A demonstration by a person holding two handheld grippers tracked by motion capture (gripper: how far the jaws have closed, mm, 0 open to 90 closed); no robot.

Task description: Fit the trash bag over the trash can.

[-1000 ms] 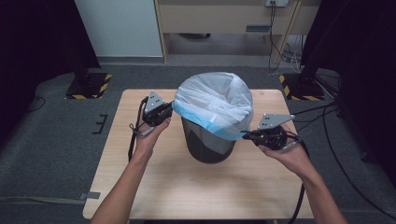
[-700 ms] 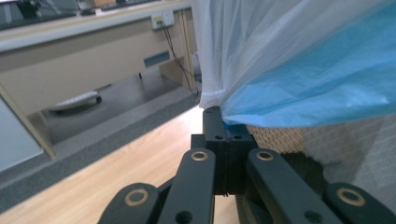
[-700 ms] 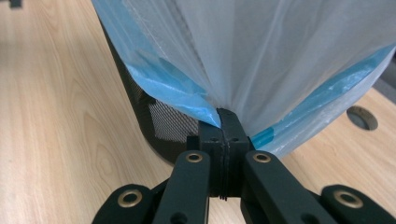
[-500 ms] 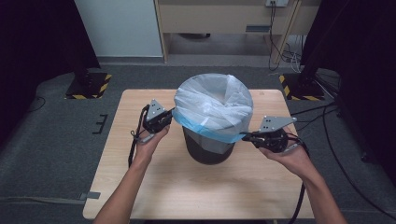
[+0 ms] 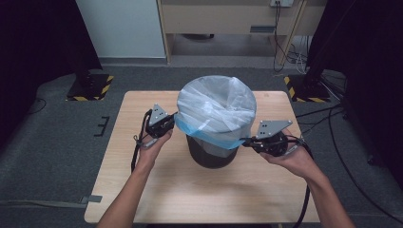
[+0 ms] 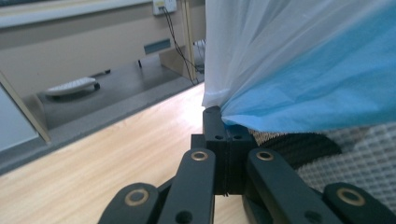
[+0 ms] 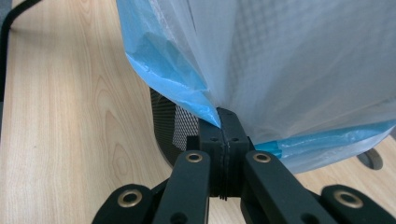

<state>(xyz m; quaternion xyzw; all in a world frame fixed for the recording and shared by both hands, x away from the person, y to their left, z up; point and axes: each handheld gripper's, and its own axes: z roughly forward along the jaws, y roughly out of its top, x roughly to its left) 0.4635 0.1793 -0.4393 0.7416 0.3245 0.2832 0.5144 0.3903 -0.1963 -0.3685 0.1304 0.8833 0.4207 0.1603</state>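
Translucent white plastic bin liner with a blue hem now sits lower over the black mesh wastebasket mid-tabletop; your left tongs and right tongs each stay clenched on that hem. A second ago its left side rode higher, so you're drawing the hem down over the rim.

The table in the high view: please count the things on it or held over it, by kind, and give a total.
Mesh waste bin: 1
Bin bag with blue edge: 1
Hand-held gripper: 2, the left hand-held gripper and the right hand-held gripper, each shut on the bag's edge
Total: 4
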